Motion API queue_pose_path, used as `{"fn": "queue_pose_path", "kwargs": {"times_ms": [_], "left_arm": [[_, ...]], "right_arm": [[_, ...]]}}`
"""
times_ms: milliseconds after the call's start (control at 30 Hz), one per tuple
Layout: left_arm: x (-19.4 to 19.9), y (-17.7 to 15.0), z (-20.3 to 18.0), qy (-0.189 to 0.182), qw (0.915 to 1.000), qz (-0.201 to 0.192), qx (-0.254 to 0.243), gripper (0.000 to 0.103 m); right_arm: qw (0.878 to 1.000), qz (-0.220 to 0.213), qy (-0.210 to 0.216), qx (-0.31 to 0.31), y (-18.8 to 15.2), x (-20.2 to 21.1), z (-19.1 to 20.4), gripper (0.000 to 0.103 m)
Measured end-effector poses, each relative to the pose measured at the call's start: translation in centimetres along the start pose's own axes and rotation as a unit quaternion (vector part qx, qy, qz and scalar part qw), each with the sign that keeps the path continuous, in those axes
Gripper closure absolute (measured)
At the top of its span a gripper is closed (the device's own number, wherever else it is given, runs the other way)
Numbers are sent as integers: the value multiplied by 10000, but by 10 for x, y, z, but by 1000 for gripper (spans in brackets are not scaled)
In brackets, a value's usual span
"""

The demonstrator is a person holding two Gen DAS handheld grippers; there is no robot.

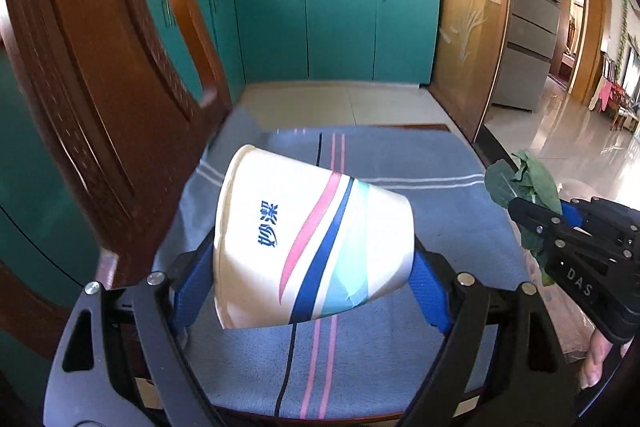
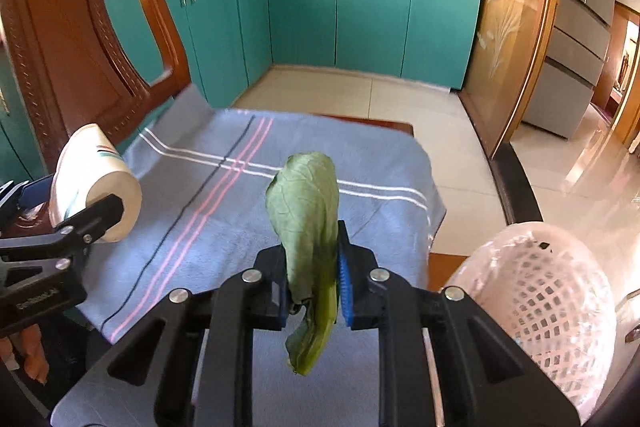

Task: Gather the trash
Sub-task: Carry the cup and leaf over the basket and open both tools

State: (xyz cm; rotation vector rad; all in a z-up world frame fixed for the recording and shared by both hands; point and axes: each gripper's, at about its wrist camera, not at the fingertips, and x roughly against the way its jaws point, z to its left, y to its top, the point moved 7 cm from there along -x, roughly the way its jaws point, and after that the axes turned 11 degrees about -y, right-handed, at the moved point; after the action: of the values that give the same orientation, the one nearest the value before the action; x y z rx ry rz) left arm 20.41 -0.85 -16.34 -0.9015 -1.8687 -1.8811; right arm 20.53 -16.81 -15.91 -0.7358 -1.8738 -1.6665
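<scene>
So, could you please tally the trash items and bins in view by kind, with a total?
Paper cup: 1, held by the left gripper
Green leaf: 1, held by the right gripper
Pink basket bin: 1
Total: 3

Both views are brightly lit by daylight that enters from the right. Strong glare is seen on the glossy floor tiles (image 1: 560,143) and on the glass door panel (image 2: 508,7), where detail is washed out. The white wall above the counter is overexposed. Straight lines such as the teal cabinets (image 2: 340,15) are bowed by fisheye distortion, and black vignetting is seen at the corners. The chair back (image 1: 92,75) is blurred and falls in shade.
</scene>
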Motion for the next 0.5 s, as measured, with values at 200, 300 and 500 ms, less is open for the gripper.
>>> {"fn": "queue_pose_path", "kwargs": {"times_ms": [200, 300, 500], "left_arm": [[17, 5, -21, -3, 9997, -164, -197, 17], [21, 6, -32, -53, 9994, -212, -268, 17], [25, 13, -72, -350, 9977, -293, -506, 17]], "right_arm": [[9999, -106, 62, -71, -11, 17, -9, 83], [9995, -186, 13, -273, -14, 28, -27, 83], [9949, -450, -442, -792, -21, 64, -96, 83]]}}
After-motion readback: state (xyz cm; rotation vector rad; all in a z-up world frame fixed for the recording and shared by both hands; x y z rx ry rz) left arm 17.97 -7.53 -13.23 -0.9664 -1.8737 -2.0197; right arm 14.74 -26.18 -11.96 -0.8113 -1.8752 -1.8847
